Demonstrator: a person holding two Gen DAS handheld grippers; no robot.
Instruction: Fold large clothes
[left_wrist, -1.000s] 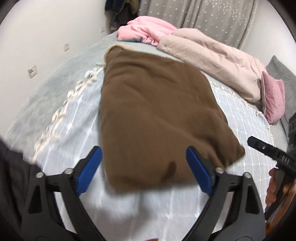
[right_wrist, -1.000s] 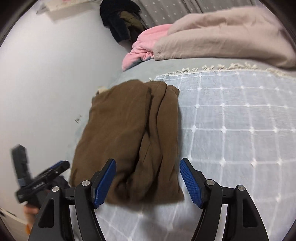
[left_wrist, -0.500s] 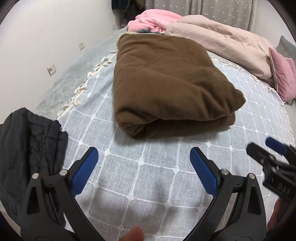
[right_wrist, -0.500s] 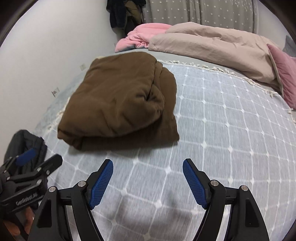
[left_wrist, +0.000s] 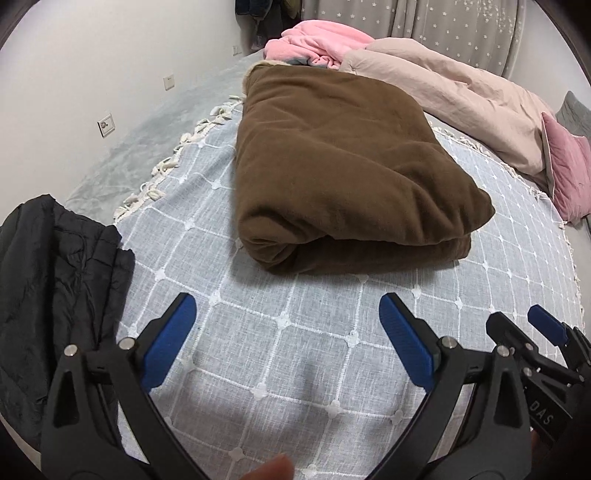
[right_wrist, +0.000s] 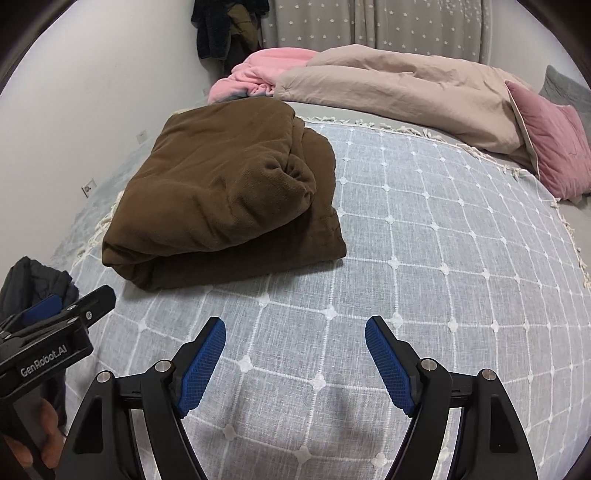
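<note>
A brown garment (left_wrist: 340, 166) lies folded in a thick bundle on the grey checked bedspread (left_wrist: 295, 350); in the right wrist view the same brown garment (right_wrist: 221, 184) sits at the left of the bed. My left gripper (left_wrist: 286, 306) is open and empty, a short way in front of the bundle's near fold. My right gripper (right_wrist: 295, 326) is also open with only bedspread between its blue pads. The two grippers are side by side: the right gripper (left_wrist: 535, 332) shows at the lower right, and the left gripper (right_wrist: 74, 306) at the lower left.
A black jacket (left_wrist: 55, 277) lies crumpled at the bed's near left. At the far side are a pink blanket (left_wrist: 317, 40), a beige duvet (left_wrist: 461, 92) and a pink pillow (left_wrist: 565, 170). A white wall runs along the left; dark clothes (right_wrist: 229, 29) hang in the corner.
Both grippers have drawn back from the brown garment, which now lies folded and farther off. The black jacket has come into view at the left.
</note>
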